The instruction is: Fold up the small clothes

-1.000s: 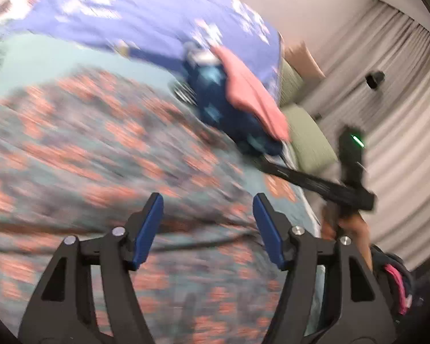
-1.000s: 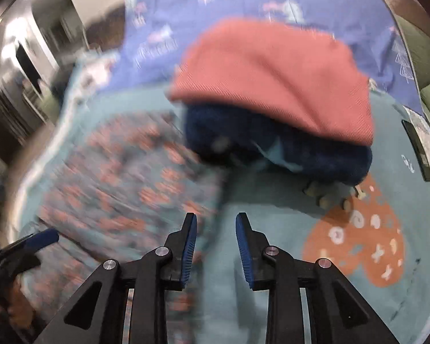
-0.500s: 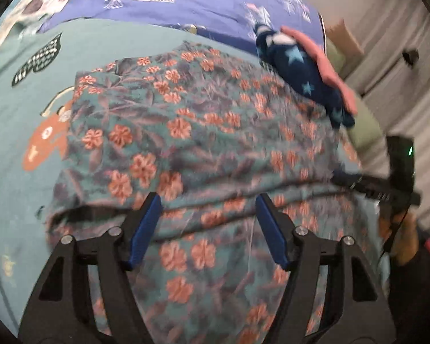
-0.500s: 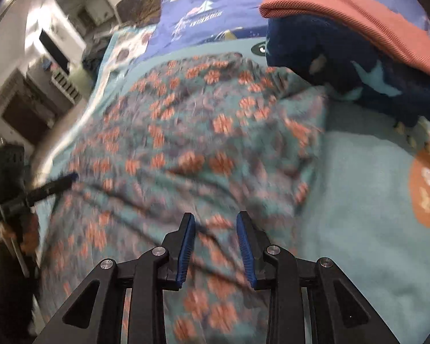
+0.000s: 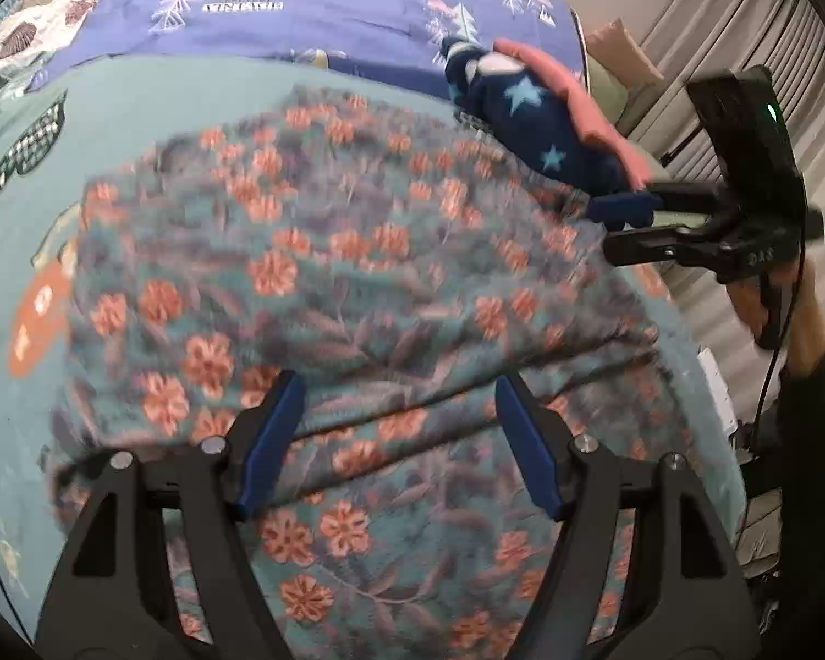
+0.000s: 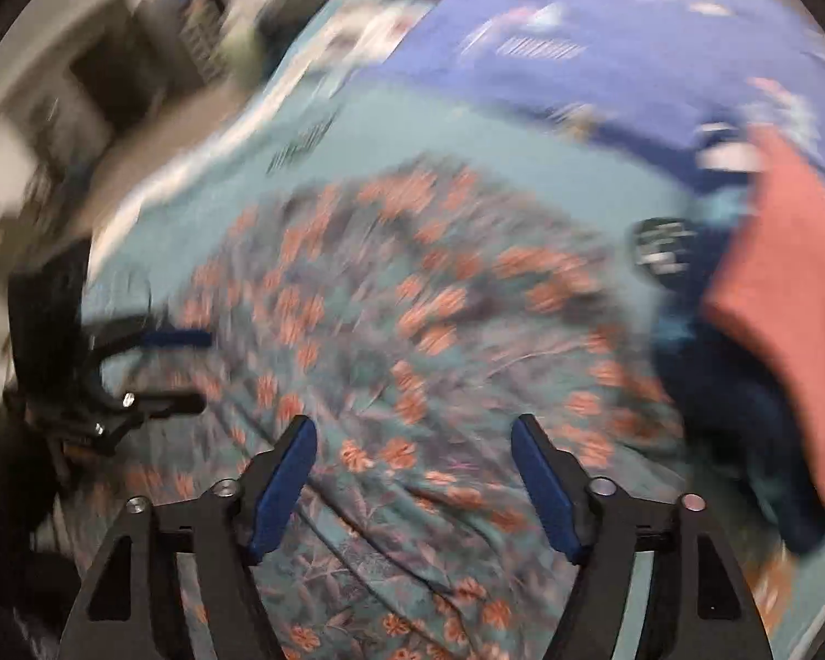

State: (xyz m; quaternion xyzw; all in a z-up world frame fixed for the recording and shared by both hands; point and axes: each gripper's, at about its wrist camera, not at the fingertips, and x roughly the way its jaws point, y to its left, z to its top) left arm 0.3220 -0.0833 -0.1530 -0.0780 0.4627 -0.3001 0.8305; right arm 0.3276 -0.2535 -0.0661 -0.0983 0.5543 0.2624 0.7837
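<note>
A teal garment with orange flowers point(image 5: 357, 275) lies spread and wrinkled on the bed; it also shows blurred in the right wrist view point(image 6: 412, 357). My left gripper point(image 5: 396, 440) is open and empty just above its near part. My right gripper point(image 6: 412, 489) is open and empty above the same garment. In the left wrist view the right gripper point(image 5: 627, 220) reaches in from the right by the garment's far edge. In the right wrist view the left gripper point(image 6: 187, 368) shows at the left, open.
A pile of folded clothes, a navy star piece point(image 5: 533, 126) under a salmon piece point(image 5: 577, 104), sits at the garment's far right. The bed has a teal sheet point(image 5: 165, 99) and a purple blanket point(image 5: 330, 5). Curtains point(image 5: 770, 55) hang at the right.
My right gripper has gone from nearly shut to wide open and swung left over the floral garment. My left gripper stays open over the garment, which now looks more rumpled.
</note>
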